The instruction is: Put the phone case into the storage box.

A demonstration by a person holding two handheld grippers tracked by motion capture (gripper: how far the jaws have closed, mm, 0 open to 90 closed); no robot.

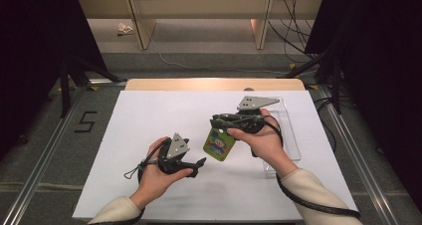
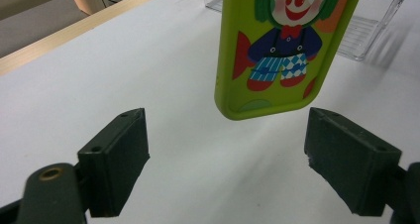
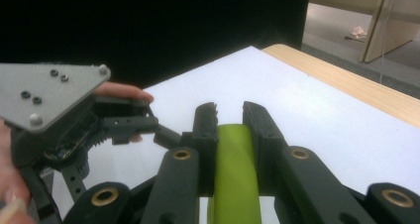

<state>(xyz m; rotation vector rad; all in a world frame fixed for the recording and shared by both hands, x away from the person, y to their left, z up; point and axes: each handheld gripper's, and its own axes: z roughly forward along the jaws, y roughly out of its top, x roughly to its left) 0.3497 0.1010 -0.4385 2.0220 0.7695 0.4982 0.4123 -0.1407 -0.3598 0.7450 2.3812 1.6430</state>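
A lime-green phone case (image 1: 219,145) printed with a clown hangs upright above the white table top, its upper end pinched in my right gripper (image 1: 219,126). In the right gripper view the two black jaws of that gripper (image 3: 229,119) are shut on the green edge of the case (image 3: 235,169). My left gripper (image 1: 195,155) is just left of the case and a little lower, pointing at it. In the left gripper view that gripper (image 2: 233,159) stands open, and the clown case (image 2: 282,50) hangs beyond and between the pads (image 2: 116,164) without touching them.
A clear plastic tray (image 1: 291,130) lies on the right side of the white board (image 1: 149,115), behind my right hand; it is also in the left gripper view (image 2: 371,26). A wooden table edge (image 1: 214,84) runs along the back. The left gripper (image 3: 124,122) shows in the right gripper view.
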